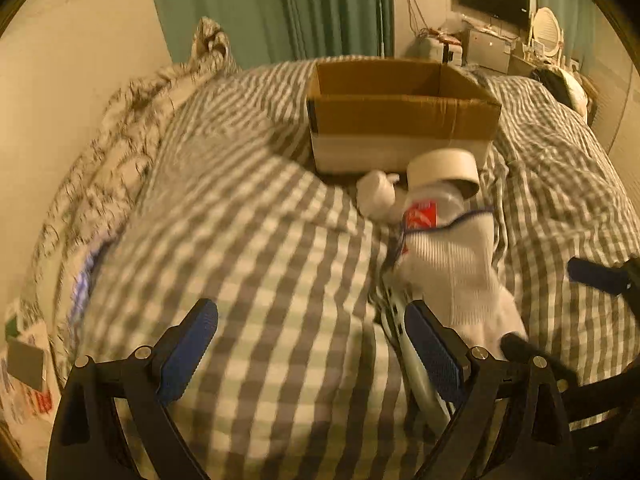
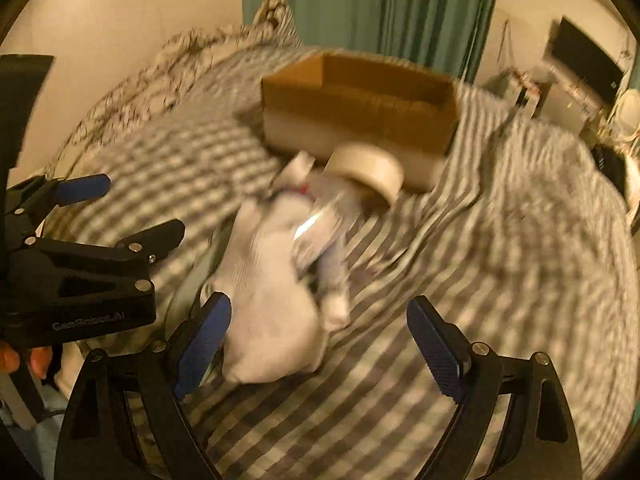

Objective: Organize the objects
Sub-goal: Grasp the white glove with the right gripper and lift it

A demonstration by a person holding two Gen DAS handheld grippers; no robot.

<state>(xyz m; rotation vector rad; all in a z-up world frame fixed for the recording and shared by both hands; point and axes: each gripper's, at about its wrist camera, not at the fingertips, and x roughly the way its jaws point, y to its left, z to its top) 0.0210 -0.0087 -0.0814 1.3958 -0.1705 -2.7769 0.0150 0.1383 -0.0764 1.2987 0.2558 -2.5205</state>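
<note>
An open cardboard box [image 1: 400, 120] stands on the bed; it also shows in the right wrist view [image 2: 360, 108]. In front of it lie a roll of tape [image 1: 442, 168] [image 2: 366, 170], a plastic bottle with a red label [image 1: 428, 210], a crumpled white wad [image 1: 376, 196] and a white sock [image 1: 456, 276] [image 2: 276, 300]. My left gripper [image 1: 312, 348] is open and empty, its right finger beside the sock. My right gripper [image 2: 320, 344] is open and empty, just short of the sock's near end. The left gripper also shows at the left of the right wrist view [image 2: 120, 208].
The bed is covered by a grey-and-white checked duvet [image 1: 260, 260] with folds. A patterned pillow [image 1: 120, 128] lies at the left by the wall. Green curtains [image 1: 280, 8], a TV and cluttered shelves [image 1: 492, 40] are behind the bed.
</note>
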